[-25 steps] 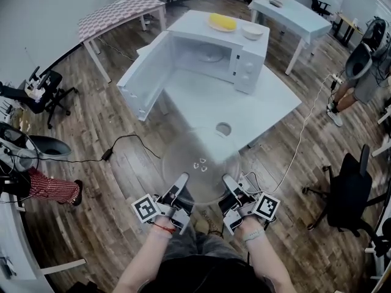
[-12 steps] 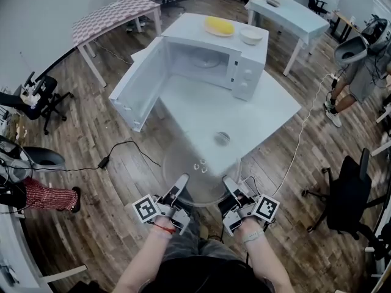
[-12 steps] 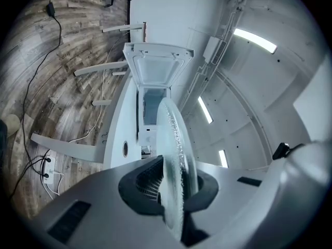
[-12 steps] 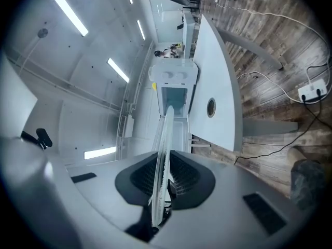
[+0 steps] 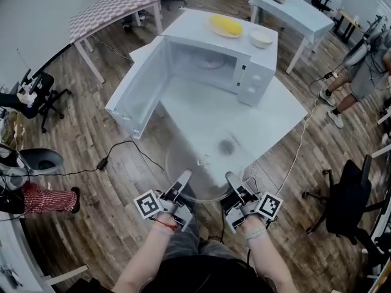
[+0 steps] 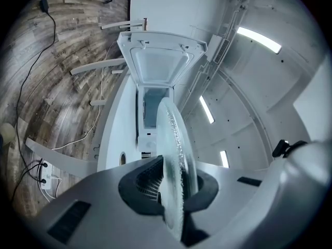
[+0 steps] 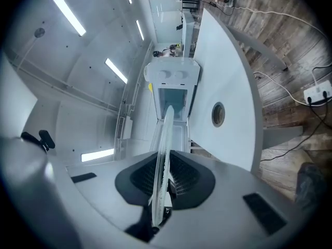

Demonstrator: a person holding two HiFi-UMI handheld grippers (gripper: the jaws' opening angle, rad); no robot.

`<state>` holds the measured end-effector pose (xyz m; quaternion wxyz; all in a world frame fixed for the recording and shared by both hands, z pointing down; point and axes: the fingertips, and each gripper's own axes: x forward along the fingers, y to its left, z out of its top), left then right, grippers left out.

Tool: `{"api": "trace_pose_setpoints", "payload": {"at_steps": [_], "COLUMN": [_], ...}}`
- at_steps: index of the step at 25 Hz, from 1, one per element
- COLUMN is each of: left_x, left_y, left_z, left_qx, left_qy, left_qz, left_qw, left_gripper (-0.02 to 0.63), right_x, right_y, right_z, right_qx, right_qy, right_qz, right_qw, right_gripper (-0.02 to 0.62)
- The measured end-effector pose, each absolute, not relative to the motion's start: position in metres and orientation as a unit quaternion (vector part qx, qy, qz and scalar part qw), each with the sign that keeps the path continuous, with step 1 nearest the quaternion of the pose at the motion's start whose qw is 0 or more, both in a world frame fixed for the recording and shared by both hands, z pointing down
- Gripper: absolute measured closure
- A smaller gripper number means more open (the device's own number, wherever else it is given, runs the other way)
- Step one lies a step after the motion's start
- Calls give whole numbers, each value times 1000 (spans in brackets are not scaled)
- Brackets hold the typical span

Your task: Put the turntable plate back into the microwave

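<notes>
The person wears a dark top, and everything else lies ahead of it. Just past its hem are grey trousers. Further out from the top, a thin red band circles the left wrist and a pale band the right. Furthest from the top, the left gripper and right gripper are grey and black. Each carries a white cube printed with black square markers. Seen close, the shells are smooth pale grey with dark rectangular slots. The jaw pads are black and ribbed.
</notes>
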<state>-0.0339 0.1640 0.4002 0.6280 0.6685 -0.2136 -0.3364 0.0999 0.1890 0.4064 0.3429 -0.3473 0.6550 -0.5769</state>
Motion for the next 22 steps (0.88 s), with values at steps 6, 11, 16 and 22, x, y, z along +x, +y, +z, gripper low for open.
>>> {"api": "trace_pose_setpoints", "payload": {"at_steps": [6,11,16,22], "left_x": [-36,-36,-33,-33], "left_y": [130,99,70,33], "left_z": [403,406,413,417], "left_qx": [672,670,666,663], "left_qy": [-214,-213,-216,-216], "left_qz": [-327,-324,-319,-318], "left_qw": [629,633,639,642], "left_gripper": [572,572,572,572], "right_x": [97,98,100,101], "right_y": [157,127,99,63], "right_z": [411,412,418,423], "right_qx": [-352,-354,-364,-375], "right_qy": [648,648,639,634], "right_qz": [-580,-578,-580,-578], "right_qw": [348,348,351,352], "right_gripper": [551,551,551,551]}}
